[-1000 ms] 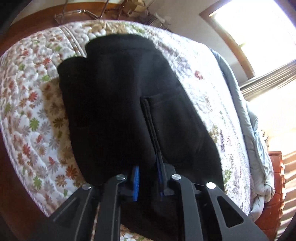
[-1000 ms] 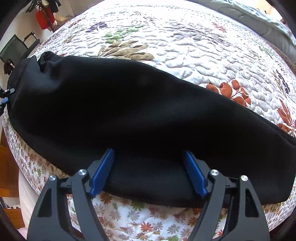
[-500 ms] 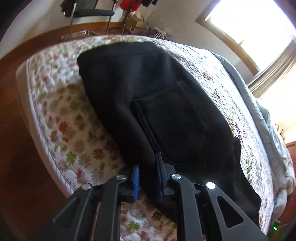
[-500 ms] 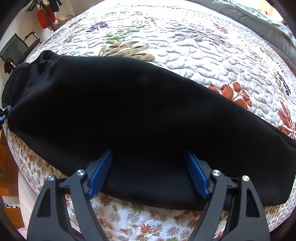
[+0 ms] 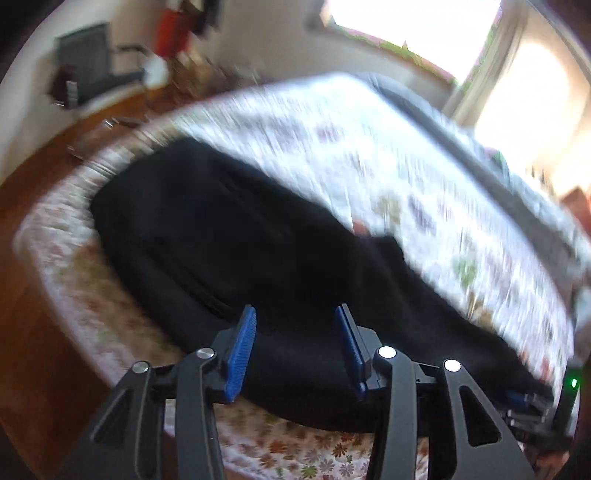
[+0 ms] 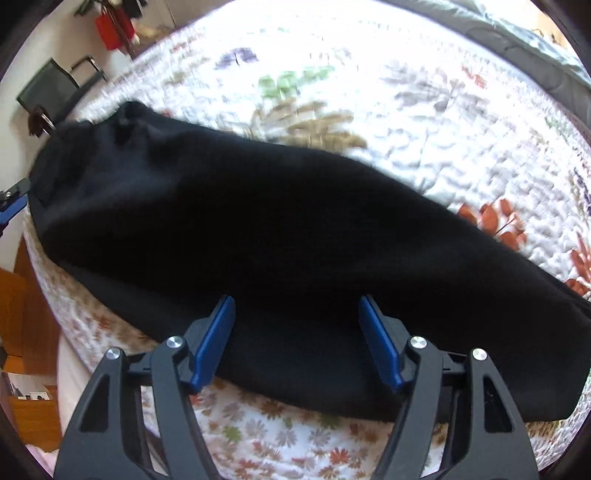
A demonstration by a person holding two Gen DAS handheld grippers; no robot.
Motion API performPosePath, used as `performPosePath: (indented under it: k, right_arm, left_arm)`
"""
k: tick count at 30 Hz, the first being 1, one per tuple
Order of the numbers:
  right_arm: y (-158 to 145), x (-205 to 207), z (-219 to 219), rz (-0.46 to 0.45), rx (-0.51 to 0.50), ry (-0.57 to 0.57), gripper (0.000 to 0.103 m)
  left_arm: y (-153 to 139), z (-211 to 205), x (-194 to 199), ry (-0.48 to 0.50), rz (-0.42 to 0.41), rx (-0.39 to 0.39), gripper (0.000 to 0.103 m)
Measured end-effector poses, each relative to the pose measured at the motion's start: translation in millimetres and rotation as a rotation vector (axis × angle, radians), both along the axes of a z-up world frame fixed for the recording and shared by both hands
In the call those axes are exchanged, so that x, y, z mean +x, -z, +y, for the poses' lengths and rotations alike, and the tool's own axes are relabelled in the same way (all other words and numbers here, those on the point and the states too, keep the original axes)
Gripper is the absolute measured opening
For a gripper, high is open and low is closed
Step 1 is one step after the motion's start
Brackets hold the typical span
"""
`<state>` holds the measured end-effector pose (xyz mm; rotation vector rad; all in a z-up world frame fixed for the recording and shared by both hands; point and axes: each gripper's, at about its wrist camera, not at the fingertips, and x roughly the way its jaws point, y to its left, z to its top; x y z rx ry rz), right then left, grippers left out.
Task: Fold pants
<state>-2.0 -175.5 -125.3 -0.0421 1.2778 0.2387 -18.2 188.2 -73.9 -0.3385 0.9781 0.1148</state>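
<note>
The black pants [image 5: 236, 251] lie lengthwise along the near edge of the bed, folded in half along their length. They also fill the right wrist view [image 6: 280, 240]. My left gripper [image 5: 297, 347] is open and empty, just above the pants at their waist end; this view is blurred by motion. My right gripper [image 6: 297, 339] is open and empty, hovering over the near edge of the pants at the leg end. The left gripper's blue pad tip [image 6: 11, 208] shows at the far left edge of the right wrist view.
The bed carries a white floral quilt [image 6: 369, 103] with a grey blanket [image 5: 480, 162] along its far side. A wooden floor [image 5: 33, 295] lies beside the bed. A dark chair [image 6: 55, 88] and red items [image 6: 110, 29] stand by the wall.
My left gripper has opened and let go of the pants' waist, which now lies on the quilt; it pulled back and swung. My right gripper stayed open in place.
</note>
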Motion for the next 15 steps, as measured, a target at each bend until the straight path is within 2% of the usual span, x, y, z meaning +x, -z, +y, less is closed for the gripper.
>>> performPosePath:
  k: [2,3,5,7,10,15]
  right_arm:
    - [0.9,-0.1,1.6,-0.005,0.004,0.003,0.072]
    - [-1.3,0.8,2.3,0.002,0.000,0.003,0.072]
    - [-7.9,2.1,3.2,0.013,0.002,0.005,0.068]
    - [-19.2,4.1,2.5,0.013,0.072,0.011,0.067]
    - [-39.2,14.1,10.0,0.001,0.186,0.007,0.067]
    - [-60.7,49.5,45.3,-0.047,0.237,-0.090,0.067]
  left_arm:
    - [29.0,-5.7,22.9,0.034,0.117,-0.010,0.045]
    - [37.1,-7.8,29.1,0.040,0.145,0.003,0.045]
    - [34.2,-12.2,32.9,0.047,0.145,0.008,0.054]
    - [24.2,-19.9,32.8,0.092,0.119,-0.005,0.059]
    - [7.9,-32.9,32.1,0.136,0.093,0.043,0.073]
    - [9.7,-35.9,40.9,0.187,0.110,0.043,0.074]
